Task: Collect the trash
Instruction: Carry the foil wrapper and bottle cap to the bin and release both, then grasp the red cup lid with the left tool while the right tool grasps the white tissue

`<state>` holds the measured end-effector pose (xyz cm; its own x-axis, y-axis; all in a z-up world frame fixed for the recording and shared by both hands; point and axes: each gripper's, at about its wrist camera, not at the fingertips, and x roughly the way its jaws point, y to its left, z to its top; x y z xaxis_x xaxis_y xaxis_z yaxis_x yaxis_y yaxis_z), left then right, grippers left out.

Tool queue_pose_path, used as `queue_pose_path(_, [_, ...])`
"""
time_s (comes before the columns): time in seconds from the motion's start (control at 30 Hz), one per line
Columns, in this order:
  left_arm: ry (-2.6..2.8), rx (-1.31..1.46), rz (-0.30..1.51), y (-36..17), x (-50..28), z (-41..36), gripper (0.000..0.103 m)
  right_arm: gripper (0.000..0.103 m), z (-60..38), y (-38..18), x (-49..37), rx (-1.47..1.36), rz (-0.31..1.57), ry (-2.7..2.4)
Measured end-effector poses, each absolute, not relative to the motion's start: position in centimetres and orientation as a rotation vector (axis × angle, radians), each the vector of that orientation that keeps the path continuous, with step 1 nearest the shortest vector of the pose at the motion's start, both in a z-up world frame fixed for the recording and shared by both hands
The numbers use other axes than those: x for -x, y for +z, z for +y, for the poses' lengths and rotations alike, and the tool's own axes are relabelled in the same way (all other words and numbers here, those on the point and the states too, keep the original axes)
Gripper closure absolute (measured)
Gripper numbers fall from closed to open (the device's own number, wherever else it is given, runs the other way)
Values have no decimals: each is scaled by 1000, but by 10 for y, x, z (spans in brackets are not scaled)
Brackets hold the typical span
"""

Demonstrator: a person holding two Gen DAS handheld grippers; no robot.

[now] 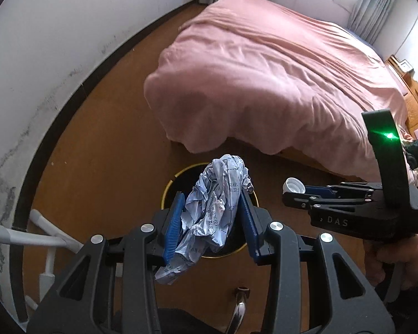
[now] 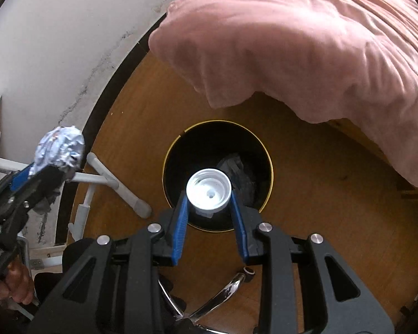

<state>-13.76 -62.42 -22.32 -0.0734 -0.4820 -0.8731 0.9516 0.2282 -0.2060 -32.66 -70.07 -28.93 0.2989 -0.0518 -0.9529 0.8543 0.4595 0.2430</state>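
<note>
My left gripper (image 1: 213,199) is shut on a crumpled ball of pale blue printed paper (image 1: 211,203), held above a round black bin with a gold rim (image 1: 170,186) on the wooden floor. In the right wrist view the same paper ball (image 2: 60,147) shows at the left, in the left gripper (image 2: 53,167). My right gripper (image 2: 209,199) is shut on a white plastic cap (image 2: 209,189), directly over the bin's gold rim (image 2: 270,164). Dark crumpled trash (image 2: 237,172) lies inside the bin. The right gripper (image 1: 288,190) with its cap (image 1: 292,185) also appears right of the bin.
A bed with a pink cover (image 1: 264,83) stands just beyond the bin. White wall with a dark baseboard (image 1: 69,97) curves along the left. White frame legs (image 2: 111,183) stand left of the bin. A chrome chair base (image 2: 225,289) lies below the grippers. A hand (image 1: 390,261) holds the right gripper.
</note>
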Motion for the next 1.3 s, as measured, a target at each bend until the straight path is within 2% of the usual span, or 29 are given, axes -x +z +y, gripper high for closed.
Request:
queue_pose_path(0.13, [-1306, -587, 1076, -234, 139, -632, 64, 70, -702, -293, 324, -918, 1109, -720])
queue_pose_path(0.17, [-1303, -588, 1078, -230, 139, -634, 64, 63, -702, -294, 324, -919, 1108, -722])
queue_pose_path(0.2, [-1305, -590, 1080, -231, 139, -635, 64, 51, -703, -294, 324, -919, 1105, -724])
queue_pose_path(0.27, [-1306, -598, 1083, -235, 140, -636, 64, 42, -702, -291, 325, -916, 1089, -732])
queue_pose_path(0.47, [-1313, -617, 1103, -246, 145, -642, 62, 42, -709, -286, 331, -926, 1059, -762])
queue_pose_path(0.5, [-1313, -621, 1104, -247, 146, -644, 55, 41, -710, -284, 333, -928, 1049, -776])
queue_pose_path(0.53, [-1316, -623, 1104, -248, 147, -645, 41, 41, -711, -282, 335, -929, 1040, -786])
queue_pose_path(0.57, [-1317, -622, 1097, -248, 148, -646, 36, 41, -712, -278, 338, -931, 1028, -797])
queue_pose_path(0.6, [-1317, -620, 1089, -247, 149, -646, 33, 39, -713, -276, 341, -932, 1016, -810])
queue_pose_path(0.8, [-1328, -622, 1075, -236, 153, -645, 31, 38, -714, -265, 345, -922, 984, -834])
queue_pose_path(0.93, [-1329, -599, 1033, -208, 154, -632, 19, 37, -711, -250, 343, -882, 972, -845])
queue_pose_path(1.0, [-1324, -583, 1011, -189, 152, -622, 16, 33, -705, -232, 338, -841, 951, -846])
queue_pose_path(1.3, [-1205, -463, 824, -70, 114, -509, 12, 27, -631, -120, 267, -604, 810, -690])
